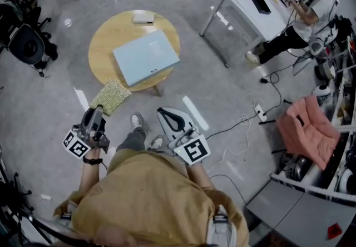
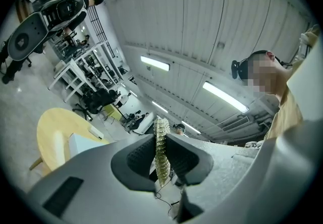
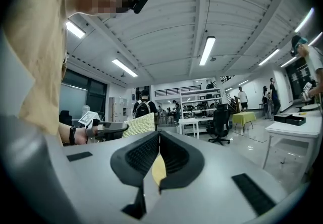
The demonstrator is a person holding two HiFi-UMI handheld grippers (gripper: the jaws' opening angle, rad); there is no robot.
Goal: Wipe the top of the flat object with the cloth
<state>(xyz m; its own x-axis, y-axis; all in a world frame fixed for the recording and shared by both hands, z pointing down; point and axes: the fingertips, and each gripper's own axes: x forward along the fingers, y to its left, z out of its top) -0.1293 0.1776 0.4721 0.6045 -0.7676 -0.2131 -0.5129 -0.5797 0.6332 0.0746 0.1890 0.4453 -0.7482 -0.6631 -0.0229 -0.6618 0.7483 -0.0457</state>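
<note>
A pale blue flat object (image 1: 146,57) lies on the round wooden table (image 1: 105,34), ahead of me. My left gripper (image 1: 99,110) is held low at the table's near left edge, shut on a yellow-green cloth (image 1: 111,96) that sticks out forward from its tips. In the left gripper view the cloth (image 2: 161,152) stands on edge, pinched between the black pads, with the table (image 2: 53,127) and the flat object (image 2: 81,143) at lower left. My right gripper (image 1: 162,110) hovers over the floor just right of the table, shut, nothing between its pads (image 3: 144,155).
A small white box (image 1: 143,16) sits at the table's far edge. A white desk (image 1: 247,4) with a seated person (image 1: 308,12) stands at far right. Cables and a power strip (image 1: 260,110) lie on the floor to the right, and black chairs (image 1: 28,44) stand at left.
</note>
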